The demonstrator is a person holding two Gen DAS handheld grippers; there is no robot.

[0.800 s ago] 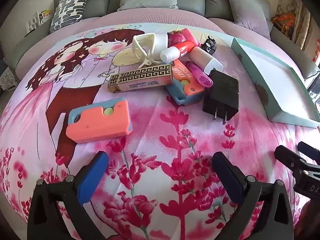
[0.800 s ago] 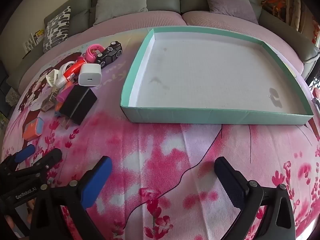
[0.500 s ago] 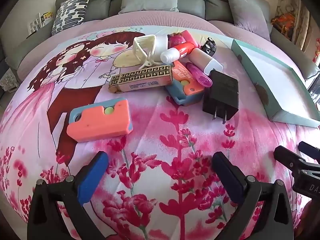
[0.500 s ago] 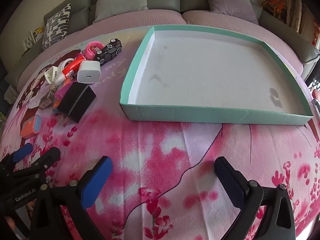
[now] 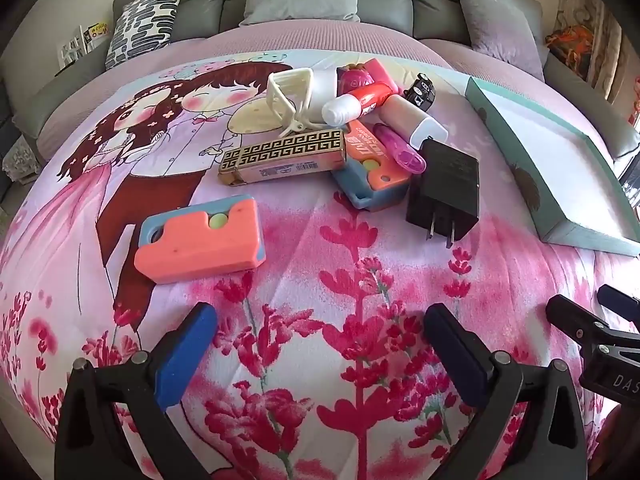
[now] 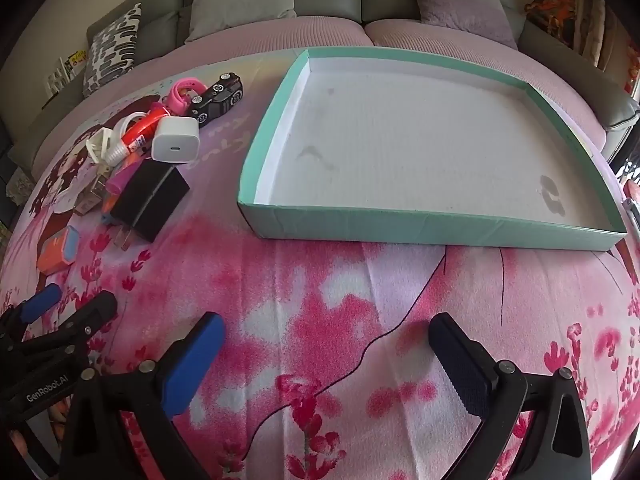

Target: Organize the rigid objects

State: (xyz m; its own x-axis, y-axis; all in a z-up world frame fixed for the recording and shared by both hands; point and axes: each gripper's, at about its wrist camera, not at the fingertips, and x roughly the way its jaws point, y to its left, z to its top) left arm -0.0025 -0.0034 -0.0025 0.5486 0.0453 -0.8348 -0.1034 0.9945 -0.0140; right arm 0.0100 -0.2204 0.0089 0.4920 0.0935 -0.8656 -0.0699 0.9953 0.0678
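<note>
The right gripper (image 6: 324,344) hangs above the pink flowered bedcover (image 6: 320,288) with its jaws wide apart and nothing between them. Straight ahead of it lies the teal tray (image 6: 400,226), white inside and holding nothing. Ahead and to the left of the claw is a heap of small things: a black plug adapter (image 6: 150,198), behind it a white charger (image 6: 176,140), then a black toy car (image 6: 218,94). The left gripper (image 6: 60,308) shows near its left side.
</note>
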